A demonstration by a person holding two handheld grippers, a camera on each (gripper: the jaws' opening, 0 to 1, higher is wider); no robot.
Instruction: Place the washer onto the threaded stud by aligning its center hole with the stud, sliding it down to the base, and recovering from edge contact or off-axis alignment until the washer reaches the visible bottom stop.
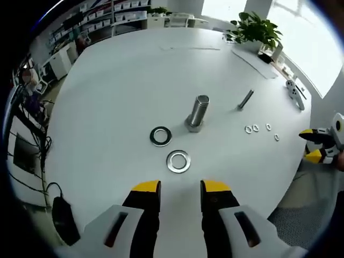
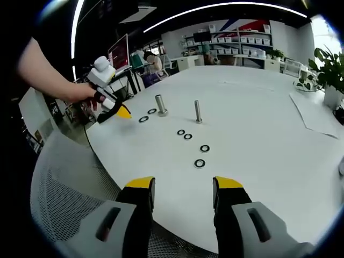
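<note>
A thick threaded stud (image 1: 198, 112) stands upright on its hex head near the middle of the white table (image 1: 118, 80). Two large washers lie flat in front of it, a dark one (image 1: 160, 136) and a bright one (image 1: 178, 161). My left gripper (image 1: 181, 188) is open and empty, just short of the bright washer. My right gripper (image 2: 184, 185) is open and empty at the table's edge, and it also shows as the yellow-tipped right gripper (image 1: 312, 144). From that side I see the stud (image 2: 160, 105), both large washers (image 2: 143, 119) (image 2: 152, 111) and the left gripper (image 2: 119, 112) held in a hand.
A thinner stud (image 2: 198, 111) stands to the right, with several small washers (image 2: 188, 136) scattered nearby. A potted plant (image 1: 255, 27) and paper sheets (image 2: 317, 115) sit at the far side. A mesh chair (image 2: 64, 199) is by the table edge. Shelves line the back wall.
</note>
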